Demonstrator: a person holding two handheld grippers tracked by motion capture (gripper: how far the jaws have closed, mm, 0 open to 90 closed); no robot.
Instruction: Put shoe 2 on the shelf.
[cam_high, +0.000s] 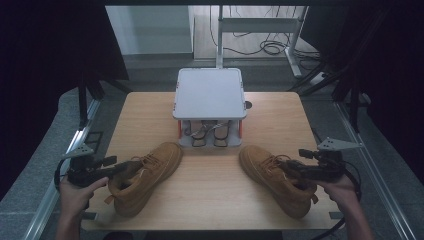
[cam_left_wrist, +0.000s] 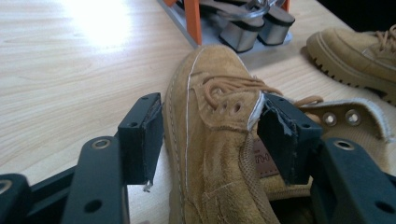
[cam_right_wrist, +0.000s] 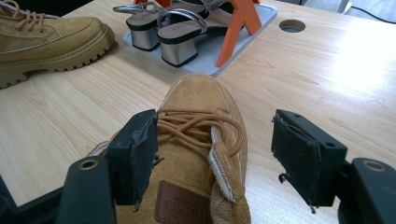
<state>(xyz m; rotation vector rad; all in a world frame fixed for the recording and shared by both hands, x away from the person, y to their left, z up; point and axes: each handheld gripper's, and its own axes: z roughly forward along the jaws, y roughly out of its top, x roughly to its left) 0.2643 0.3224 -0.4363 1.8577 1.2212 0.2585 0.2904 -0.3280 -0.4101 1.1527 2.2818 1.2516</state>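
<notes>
Your left gripper (cam_left_wrist: 208, 135) clamps the left boot (cam_high: 145, 175) near the desk's (cam_high: 210, 195) front left corner; your right gripper (cam_right_wrist: 217, 151) stands open, seemingly loose around the right boot (cam_high: 275, 177) near the front right corner.

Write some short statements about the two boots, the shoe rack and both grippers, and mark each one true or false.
1. The left gripper has its fingers on either side of the left boot's collar wall. True.
2. The right gripper is shut. False: its fingers stand wide open astride the right boot.
3. Heeled sandals stand on the lower shelf of the shoe rack. True.
4. Both boots are black. False: they are tan suede.
5. The rack's top shelf holds sneakers. False: it is bare.
</notes>
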